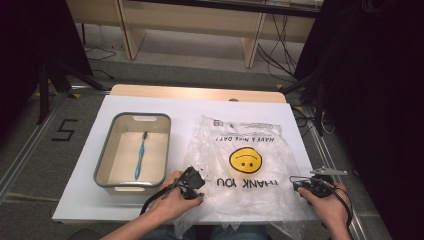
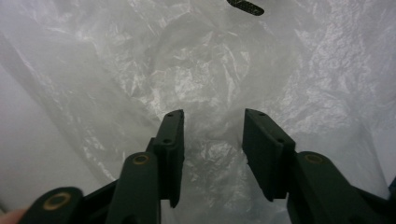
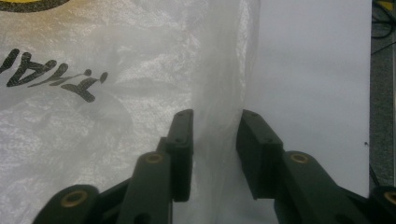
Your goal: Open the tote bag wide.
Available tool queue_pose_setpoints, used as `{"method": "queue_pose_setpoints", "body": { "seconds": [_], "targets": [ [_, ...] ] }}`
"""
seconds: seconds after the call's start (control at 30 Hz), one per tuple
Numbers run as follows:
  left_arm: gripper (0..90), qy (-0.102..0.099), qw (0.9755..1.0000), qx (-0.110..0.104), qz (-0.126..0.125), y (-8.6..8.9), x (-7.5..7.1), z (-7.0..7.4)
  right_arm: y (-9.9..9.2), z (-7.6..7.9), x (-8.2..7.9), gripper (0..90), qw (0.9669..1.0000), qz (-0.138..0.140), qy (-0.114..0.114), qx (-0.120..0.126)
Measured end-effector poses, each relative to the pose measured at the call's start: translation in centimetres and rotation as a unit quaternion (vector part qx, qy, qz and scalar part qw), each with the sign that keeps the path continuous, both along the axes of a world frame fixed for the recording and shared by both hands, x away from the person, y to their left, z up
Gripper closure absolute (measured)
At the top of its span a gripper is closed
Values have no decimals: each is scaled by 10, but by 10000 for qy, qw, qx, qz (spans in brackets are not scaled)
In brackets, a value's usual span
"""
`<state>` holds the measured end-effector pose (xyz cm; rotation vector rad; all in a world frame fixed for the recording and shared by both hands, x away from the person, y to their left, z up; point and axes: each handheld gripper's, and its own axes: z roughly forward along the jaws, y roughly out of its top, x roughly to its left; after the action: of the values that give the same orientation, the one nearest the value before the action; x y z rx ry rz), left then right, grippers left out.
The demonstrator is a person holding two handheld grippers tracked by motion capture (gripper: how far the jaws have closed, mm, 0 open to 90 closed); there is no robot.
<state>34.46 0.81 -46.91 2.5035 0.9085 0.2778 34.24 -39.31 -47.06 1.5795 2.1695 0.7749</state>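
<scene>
Both tools sit at the near edge of the plastic bag [image 1: 245, 165], which lies flat and crumpled on the white counter [image 1: 90, 200] with its smiley face and "THANK YOU" print upside down to the person. In the left gripper view the left tool [image 2: 212, 121] has its jaws partly apart, with wrinkled film lying between them; a clear gap shows on both sides, so I judge it not yet clamped. In the right gripper view the right tool [image 3: 215, 119] straddles a raised fold at the bag's right edge; its jaws stand close beside that fold, but light still shows between pad and film, so it reads as not yet pinched.

To the left, apart from the bag, a grey bin [image 1: 102, 165] holds a blue toothbrush [image 1: 140, 156], untouched.

As I judge it, the work is at its start: both grips on the bag's mouth are being taken, while opening the bag and moving the toothbrush into it probably remain.
</scene>
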Motion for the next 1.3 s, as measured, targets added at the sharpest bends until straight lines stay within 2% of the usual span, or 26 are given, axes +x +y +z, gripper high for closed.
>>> {"method": "queue_pose_setpoints", "body": {
  "seconds": [0.03,0.07,0.13,0.23,0.27,0.43,0.5,0.53,0.7,0.9,0.93,1.1,1.3],
  "targets": [
    [627,0,10000,0,0,0,0,0,0,0,0,689,10000,0,0,0],
    [646,117,9999,-58,55,0,2,0,1,0,0,727,10000,34,20,-26],
    [677,191,9998,-74,87,-1,3,1,2,1,0,766,10000,68,56,-33],
    [727,235,9997,-75,85,-1,4,1,3,1,0,802,9999,112,74,-39],
    [745,278,9996,-68,80,0,6,1,3,1,0,839,9998,144,115,-30],
    [866,272,9995,-15,128,0,8,2,5,1,0,897,9997,167,162,32],
    [894,235,9997,40,111,-1,8,1,6,1,0,900,9997,157,178,43],
    [896,193,9997,152,13,-1,8,2,6,1,0,900,9997,146,174,54],
    [898,153,9997,189,-1,-2,8,4,6,2,-1,900,9998,116,101,83],
    [899,-38,9999,-4,117,-1,13,14,4,9,-3,900,9998,-8,-131,117],
    [899,-140,9998,-48,160,-1,15,17,3,10,-3,900,9997,-76,-186,130],
    [899,-223,9995,-108,198,-1,19,20,1,12,-5,900,9994,-169,-249,156],
    [899,-386,9987,-197,283,2,26,25,-1,16,-5,900,9982,-354,-437,199]
  ]
}}
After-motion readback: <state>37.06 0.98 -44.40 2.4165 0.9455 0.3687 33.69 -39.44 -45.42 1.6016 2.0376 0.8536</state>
